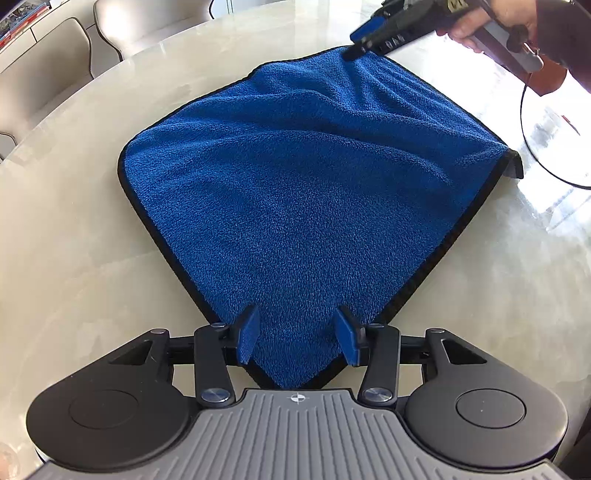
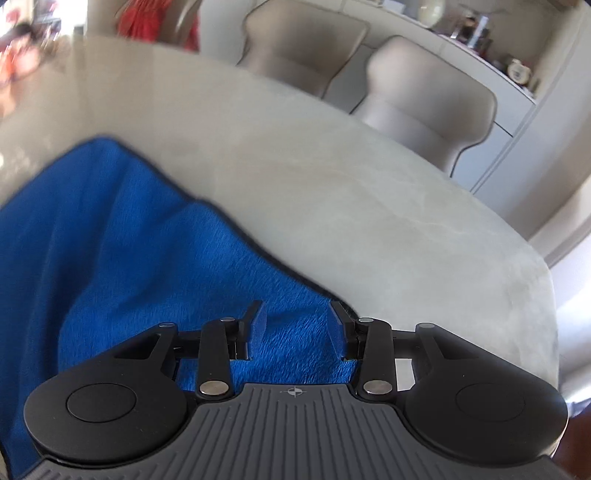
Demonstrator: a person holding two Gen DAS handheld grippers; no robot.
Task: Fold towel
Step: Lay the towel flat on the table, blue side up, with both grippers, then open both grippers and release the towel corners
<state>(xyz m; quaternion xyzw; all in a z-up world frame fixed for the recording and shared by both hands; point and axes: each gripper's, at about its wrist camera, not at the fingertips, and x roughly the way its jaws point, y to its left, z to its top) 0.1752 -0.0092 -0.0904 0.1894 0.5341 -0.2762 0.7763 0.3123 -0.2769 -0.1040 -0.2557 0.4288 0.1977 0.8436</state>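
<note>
A blue fleece towel (image 1: 306, 192) with a black stitched border lies spread on a pale, marble-look table (image 1: 74, 258). In the left wrist view it sits like a diamond, one corner pointing toward the camera and the opposite corner far away. The cloth is mostly flat, with soft ripples running across its far half. At the right corner a small piece of the edge is turned over, showing a dark underside.

The left gripper (image 1: 298, 339) is low over the near corner of the towel. Its two blue-padded fingers (image 1: 246, 341) stand apart, one on each side of the corner, with the fabric lying between them and not pinched.

The right gripper (image 1: 356, 46), held in a person's hand (image 1: 495, 22), reaches in from the upper right of the left view and meets the towel at its far corner. From its own blurred camera, the right gripper (image 2: 295, 330) shows its fingers spread wide over the blue cloth near the black border, with nothing clamped between them.

Beyond the table's curved edge stand beige upholstered chairs (image 2: 424, 103). A thin black cable (image 1: 532, 140) loops across the table to the right of the towel.
</note>
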